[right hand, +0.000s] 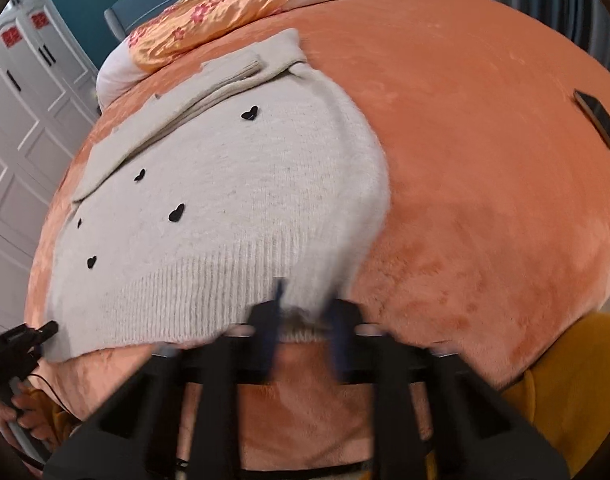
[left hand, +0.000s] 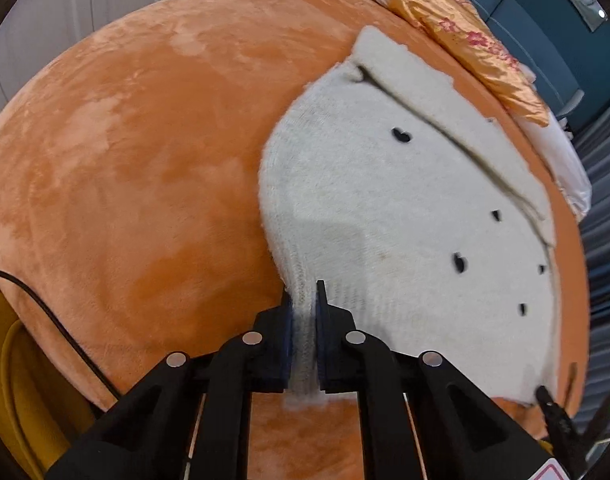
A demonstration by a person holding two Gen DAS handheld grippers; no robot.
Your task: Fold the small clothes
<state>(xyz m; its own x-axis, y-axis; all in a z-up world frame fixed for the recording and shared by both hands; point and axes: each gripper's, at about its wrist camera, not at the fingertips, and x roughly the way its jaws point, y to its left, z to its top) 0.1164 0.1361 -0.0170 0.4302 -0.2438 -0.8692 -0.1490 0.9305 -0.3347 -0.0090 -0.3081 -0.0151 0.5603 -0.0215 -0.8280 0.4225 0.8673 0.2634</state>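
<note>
Both hem corners gripped; bottom-up fold pending.
Left gripper (left hand: 304, 320) clamped on ribbed hem of white sweater (left hand: 385, 208); right gripper (right hand: 305, 312) blurred, apparently closed on hem. Sleeve folded inward; sweater flat on orange blanket (left hand: 145, 140).

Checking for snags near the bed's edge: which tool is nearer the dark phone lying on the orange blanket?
Right. The right tool sits at the sweater hem's corner nearer the phone; the left tool grips the opposite corner.

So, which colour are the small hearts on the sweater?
Black hearts on the cream sweater; clearest in the right wrist view.
</note>
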